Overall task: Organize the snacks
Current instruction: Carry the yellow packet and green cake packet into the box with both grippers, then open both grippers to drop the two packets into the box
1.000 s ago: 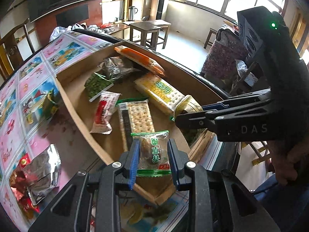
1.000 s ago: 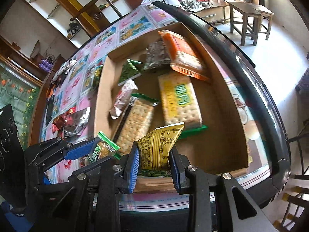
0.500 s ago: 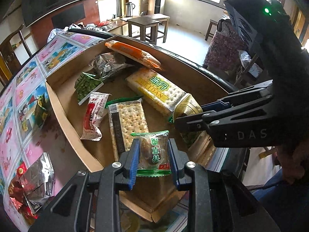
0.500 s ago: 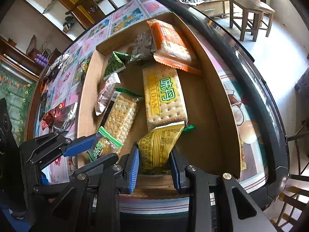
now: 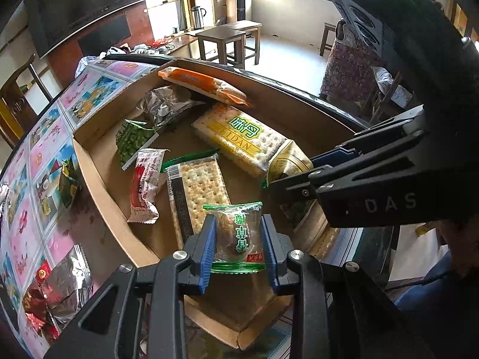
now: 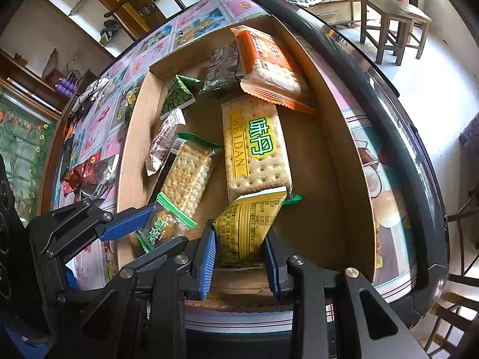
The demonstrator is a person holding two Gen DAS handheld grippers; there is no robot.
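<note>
My left gripper [image 5: 238, 246] is shut on a small clear green-edged snack packet [image 5: 238, 236], held over the near end of the cardboard box [image 5: 98, 176]. My right gripper [image 6: 239, 254] is shut on a yellow snack pouch [image 6: 248, 227], also above the box's near end. In the right wrist view the left gripper [image 6: 143, 224] with its green-edged packet [image 6: 163, 227] shows at the left. In the left wrist view the right gripper [image 5: 287, 176] shows at the right with the yellow pouch [image 5: 287, 161]. Inside the box lie cracker packs [image 6: 254, 146], an orange pack [image 6: 266, 65], green peas [image 6: 178, 98] and others.
The box sits on a round table with a patterned cloth [image 5: 36, 149] and a dark rim [image 6: 389, 95]. A red-and-silver wrapper [image 5: 57, 293] and a small green packet [image 5: 69, 182] lie on the cloth left of the box. Wooden stools [image 5: 230, 39] stand on the floor beyond.
Both grippers have come a little further in over the box with their packets still held. The box now fills more of each view.
</note>
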